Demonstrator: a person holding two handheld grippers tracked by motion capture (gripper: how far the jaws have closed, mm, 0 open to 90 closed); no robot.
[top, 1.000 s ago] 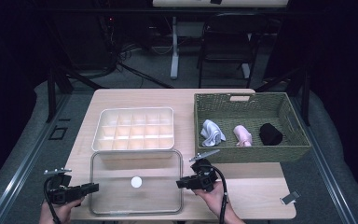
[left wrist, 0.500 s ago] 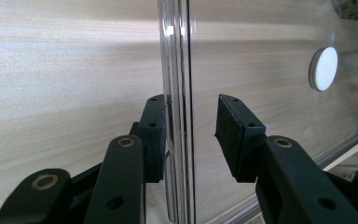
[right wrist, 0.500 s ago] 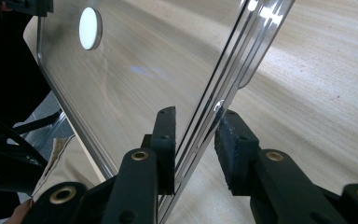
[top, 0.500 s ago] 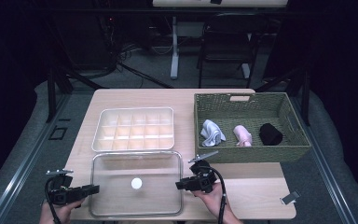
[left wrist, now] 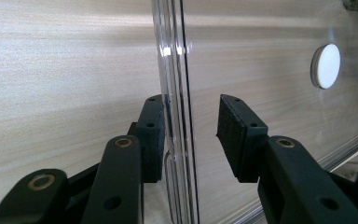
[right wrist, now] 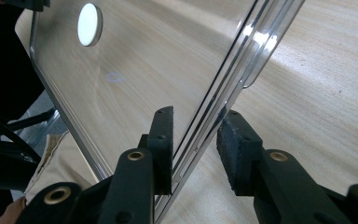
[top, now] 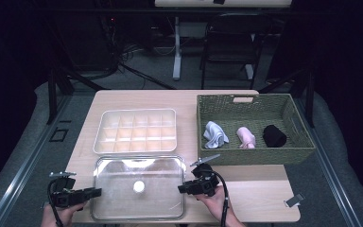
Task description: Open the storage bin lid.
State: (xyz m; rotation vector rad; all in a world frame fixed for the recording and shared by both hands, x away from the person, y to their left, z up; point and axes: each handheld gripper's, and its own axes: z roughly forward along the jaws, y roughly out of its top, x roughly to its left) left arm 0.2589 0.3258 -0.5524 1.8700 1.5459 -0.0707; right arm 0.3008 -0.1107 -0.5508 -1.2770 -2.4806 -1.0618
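Observation:
A clear plastic lid [top: 123,184] with a white knob [top: 138,187] lies flat on the front of the wooden table [top: 246,189]. My left gripper [top: 97,192] is at the lid's left edge. In the left gripper view its jaws [left wrist: 191,116] straddle the lid's rim [left wrist: 175,70]; one pad is beside the rim and the other stands apart, so it is open. My right gripper [top: 182,189] is at the lid's right edge. Its jaws [right wrist: 198,116] have just been opening and stand open, with the rim [right wrist: 242,60] between the pads.
A white tray [top: 134,131] of small compartments sits just behind the lid. To the right, a woven basket [top: 255,156] holds a light blue cloth [top: 215,134], a pink roll [top: 246,137] and a black roll [top: 274,135]. A small metal piece [top: 294,200] lies at the front right corner.

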